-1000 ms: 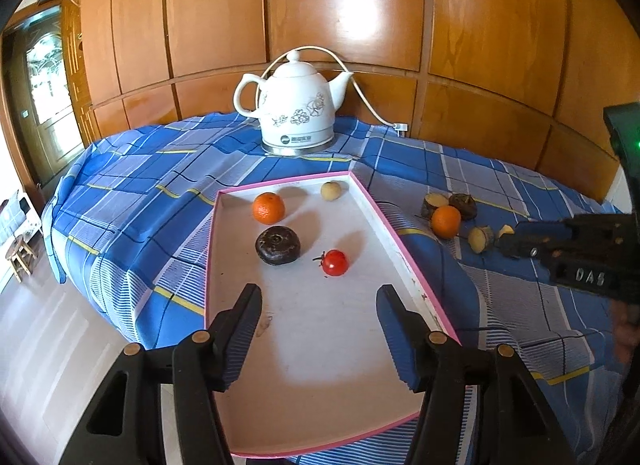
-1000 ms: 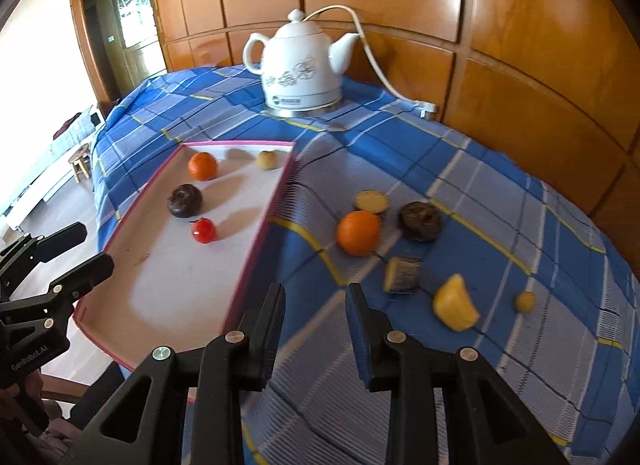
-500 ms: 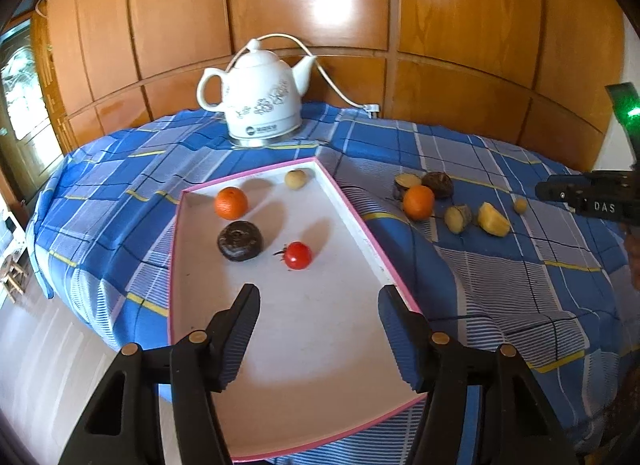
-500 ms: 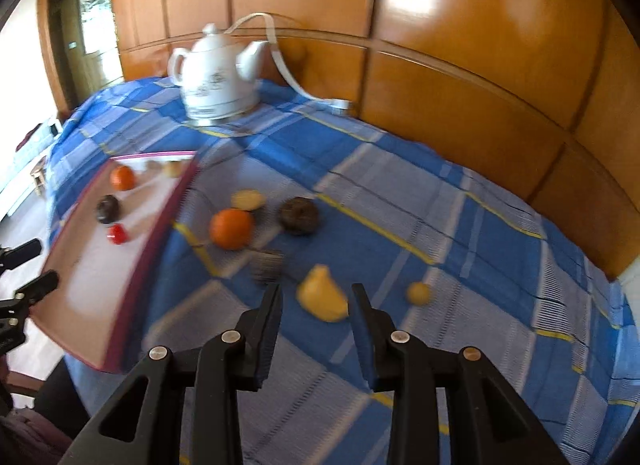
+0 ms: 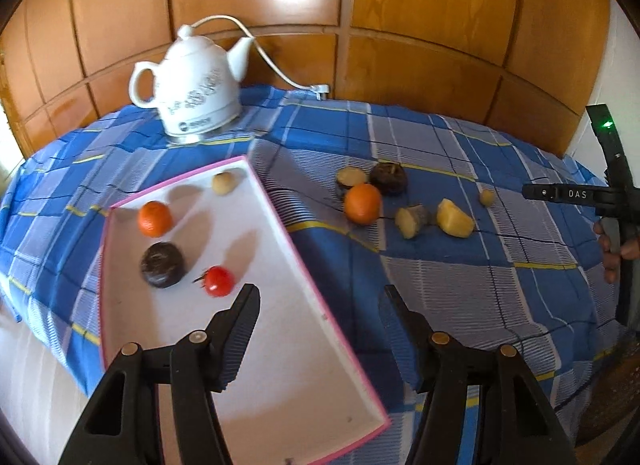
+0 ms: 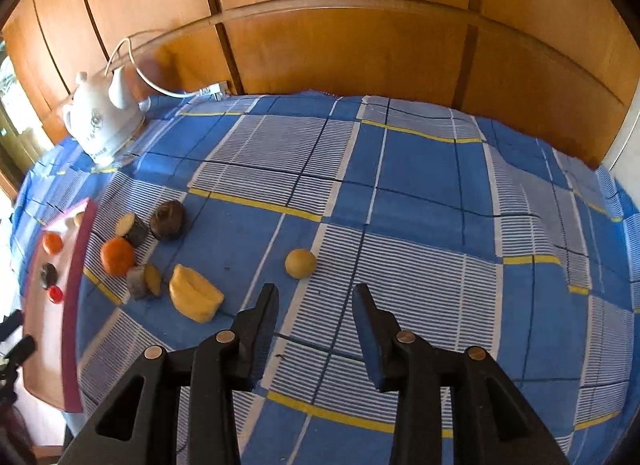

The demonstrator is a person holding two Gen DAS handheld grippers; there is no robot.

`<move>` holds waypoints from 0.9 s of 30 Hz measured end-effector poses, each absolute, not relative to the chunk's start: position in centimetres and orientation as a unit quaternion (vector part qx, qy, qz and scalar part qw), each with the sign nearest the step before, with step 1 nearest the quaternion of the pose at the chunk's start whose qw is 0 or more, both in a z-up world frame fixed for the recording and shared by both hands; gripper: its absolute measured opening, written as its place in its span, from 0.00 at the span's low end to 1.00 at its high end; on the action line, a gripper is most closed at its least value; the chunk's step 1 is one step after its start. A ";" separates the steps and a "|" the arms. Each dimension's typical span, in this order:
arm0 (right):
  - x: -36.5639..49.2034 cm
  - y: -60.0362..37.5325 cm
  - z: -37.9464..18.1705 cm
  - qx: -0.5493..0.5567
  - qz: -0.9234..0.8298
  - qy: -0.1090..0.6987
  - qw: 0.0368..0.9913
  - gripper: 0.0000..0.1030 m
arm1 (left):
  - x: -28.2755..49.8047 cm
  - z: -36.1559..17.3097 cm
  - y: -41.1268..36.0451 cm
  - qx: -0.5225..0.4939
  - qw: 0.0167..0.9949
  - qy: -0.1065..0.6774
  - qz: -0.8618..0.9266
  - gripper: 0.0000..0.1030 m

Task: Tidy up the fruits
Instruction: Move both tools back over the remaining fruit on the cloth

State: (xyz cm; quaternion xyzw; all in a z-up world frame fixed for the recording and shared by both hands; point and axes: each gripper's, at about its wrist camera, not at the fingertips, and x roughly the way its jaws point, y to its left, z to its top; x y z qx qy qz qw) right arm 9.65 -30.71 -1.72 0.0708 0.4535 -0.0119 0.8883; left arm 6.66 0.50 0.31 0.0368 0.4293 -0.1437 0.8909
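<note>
Right hand-held gripper opening, empty, lined up on small round fruit at 12 o'clock.
Left hand-held gripper open, empty, over tray, likely waiting.

Tray left of loose fruits

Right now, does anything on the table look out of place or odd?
Six pieces lie loose on the blue checked cloth beside the pink-rimmed tray: an orange, a dark round fruit, two cut pieces, a yellow chunk and a small yellow ball. Nothing looks spilled or damaged.
</note>
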 end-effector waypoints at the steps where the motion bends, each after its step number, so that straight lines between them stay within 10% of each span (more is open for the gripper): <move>1: 9.6 -30.5 -1.6 0.068 -0.011 0.454 0.888 0.37 | 7.0 0.3 0.2 0.038 0.889 0.432 -0.147 0.60; 14: 9.8 -30.3 -1.3 0.078 0.000 0.452 0.889 0.37 | 15.7 -0.7 -3.3 -0.020 0.857 0.484 -0.176 0.44; 27: 9.8 -29.7 -1.0 0.072 0.006 0.449 0.891 0.37 | 23.8 -4.3 -7.2 -0.003 0.828 0.533 -0.176 0.54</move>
